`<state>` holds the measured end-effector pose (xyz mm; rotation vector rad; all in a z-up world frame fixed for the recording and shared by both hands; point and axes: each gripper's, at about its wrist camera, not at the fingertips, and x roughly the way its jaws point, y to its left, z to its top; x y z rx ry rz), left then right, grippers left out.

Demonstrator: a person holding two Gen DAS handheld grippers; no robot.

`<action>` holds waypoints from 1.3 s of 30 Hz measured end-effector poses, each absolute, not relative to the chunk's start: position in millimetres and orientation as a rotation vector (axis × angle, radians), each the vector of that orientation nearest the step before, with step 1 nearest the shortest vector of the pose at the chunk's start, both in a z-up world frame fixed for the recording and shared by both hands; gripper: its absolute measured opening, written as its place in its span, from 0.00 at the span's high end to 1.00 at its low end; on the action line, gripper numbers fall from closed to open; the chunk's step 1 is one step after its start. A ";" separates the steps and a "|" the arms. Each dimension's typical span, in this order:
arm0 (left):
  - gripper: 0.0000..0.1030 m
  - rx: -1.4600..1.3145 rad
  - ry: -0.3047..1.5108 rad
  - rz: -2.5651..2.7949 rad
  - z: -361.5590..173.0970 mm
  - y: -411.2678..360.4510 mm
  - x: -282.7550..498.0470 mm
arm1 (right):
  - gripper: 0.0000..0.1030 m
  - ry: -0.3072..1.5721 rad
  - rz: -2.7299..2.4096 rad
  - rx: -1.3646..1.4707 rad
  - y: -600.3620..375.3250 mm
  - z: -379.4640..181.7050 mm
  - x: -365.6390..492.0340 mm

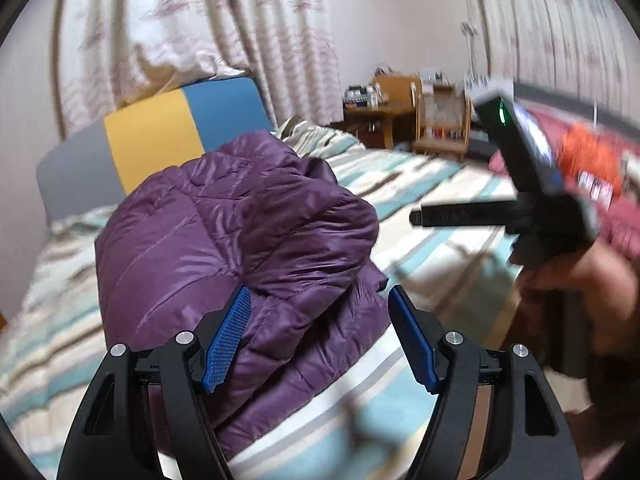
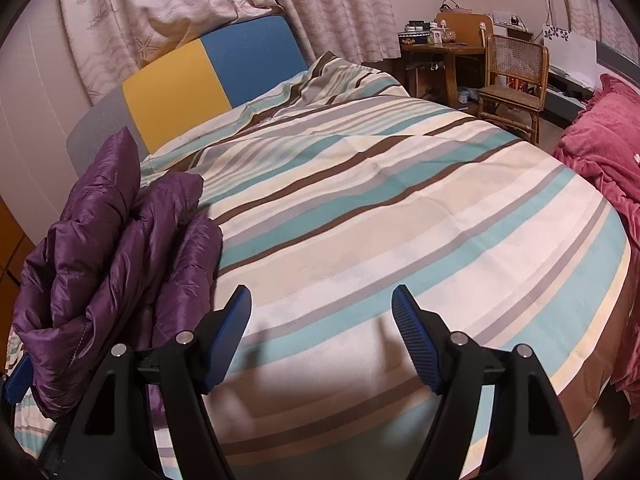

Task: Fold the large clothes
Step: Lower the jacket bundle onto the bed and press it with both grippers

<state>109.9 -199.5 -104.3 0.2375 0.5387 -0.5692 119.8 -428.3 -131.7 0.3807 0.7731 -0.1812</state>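
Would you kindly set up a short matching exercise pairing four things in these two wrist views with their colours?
Things:
1. puffy jacket
2. bed cover
3. blanket at the right edge of the bed
4. pads of the right gripper

Colours:
A. blue
B. striped cream, teal and brown
C. purple
D. pinkish red

Pairs: 1-C, 2-B, 3-D, 4-A
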 end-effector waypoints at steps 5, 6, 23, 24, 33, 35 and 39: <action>0.31 -0.093 0.577 -0.461 -84.1 -150.3 141.1 | 0.30 0.765 -0.164 0.374 -426.0 -123.9 127.9; 0.31 -0.162 0.584 -0.416 -80.4 -138.1 151.9 | 0.30 0.762 -0.158 0.371 -424.8 -120.9 131.0; 0.32 -0.286 0.735 -0.010 -58.8 -77.5 262.1 | 0.30 0.619 0.133 0.266 -327.0 -7.2 237.6; 0.32 -0.289 0.740 0.004 -60.0 -76.7 266.7 | 0.30 0.622 0.165 0.277 -316.0 -2.9 250.4; 0.32 -0.199 0.789 0.046 -74.3 -96.6 287.8 | 0.30 0.753 0.180 0.244 -275.4 -44.0 316.3; 0.32 -0.177 0.800 0.038 -82.6 -100.6 288.9 | 0.30 0.771 0.149 0.235 -284.4 -60.7 315.8; 0.32 -0.193 0.808 0.005 -92.1 -105.2 289.8 | 0.31 0.813 0.109 0.302 -315.1 -100.2 306.8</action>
